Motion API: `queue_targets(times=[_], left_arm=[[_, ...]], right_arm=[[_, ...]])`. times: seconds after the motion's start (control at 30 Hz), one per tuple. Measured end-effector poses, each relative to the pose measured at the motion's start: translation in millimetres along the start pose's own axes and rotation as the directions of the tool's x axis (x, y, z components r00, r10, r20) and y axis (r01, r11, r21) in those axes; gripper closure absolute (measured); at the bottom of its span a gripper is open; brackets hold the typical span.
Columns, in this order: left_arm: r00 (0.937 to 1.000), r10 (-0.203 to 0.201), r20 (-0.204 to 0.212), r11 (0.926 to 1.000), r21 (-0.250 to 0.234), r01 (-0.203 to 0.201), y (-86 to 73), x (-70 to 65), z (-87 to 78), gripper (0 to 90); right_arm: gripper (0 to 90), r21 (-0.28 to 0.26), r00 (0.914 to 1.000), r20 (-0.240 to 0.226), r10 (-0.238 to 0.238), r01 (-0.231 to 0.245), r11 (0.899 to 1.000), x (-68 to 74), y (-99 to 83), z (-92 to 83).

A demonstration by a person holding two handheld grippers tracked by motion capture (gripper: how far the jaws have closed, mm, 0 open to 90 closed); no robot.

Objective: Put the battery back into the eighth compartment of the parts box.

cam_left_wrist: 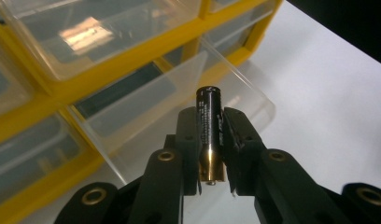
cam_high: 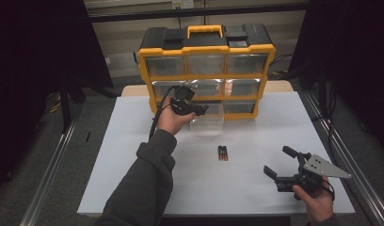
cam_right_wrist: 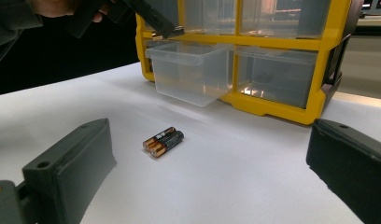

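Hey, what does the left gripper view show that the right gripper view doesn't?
Left gripper view alone: a battery clamped between the left gripper jaws, above the pulled-out clear drawer. Right gripper view alone: two batteries lying side by side on the white table, between the open right gripper jaws. Both: the yellow organizer and that open drawer.
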State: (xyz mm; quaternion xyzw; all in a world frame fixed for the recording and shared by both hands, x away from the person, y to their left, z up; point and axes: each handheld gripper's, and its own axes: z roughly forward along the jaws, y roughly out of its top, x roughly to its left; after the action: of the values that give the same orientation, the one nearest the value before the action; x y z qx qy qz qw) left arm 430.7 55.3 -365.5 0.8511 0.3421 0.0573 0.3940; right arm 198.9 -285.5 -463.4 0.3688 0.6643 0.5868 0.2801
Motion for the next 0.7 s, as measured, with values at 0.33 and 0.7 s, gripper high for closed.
queue_targets(times=[0.33,0.7], left_arm=[[0.9987,-0.029,-0.041,0.9987,-0.043,0.027,-2.9,10.4,10.2,58.7],[0.9999,0.016,0.001,0.9983,-0.056,-0.016,-5.9,-1.1,-4.3,35.2]], right_arm=[[0.5,-0.004,1.0,0.002,0.006,-0.006,1.0,-0.6,0.3,-1.8],[0.6,-0.004,1.0,0.0,0.004,-0.004,1.0,-0.8,0.6,-2.3]])
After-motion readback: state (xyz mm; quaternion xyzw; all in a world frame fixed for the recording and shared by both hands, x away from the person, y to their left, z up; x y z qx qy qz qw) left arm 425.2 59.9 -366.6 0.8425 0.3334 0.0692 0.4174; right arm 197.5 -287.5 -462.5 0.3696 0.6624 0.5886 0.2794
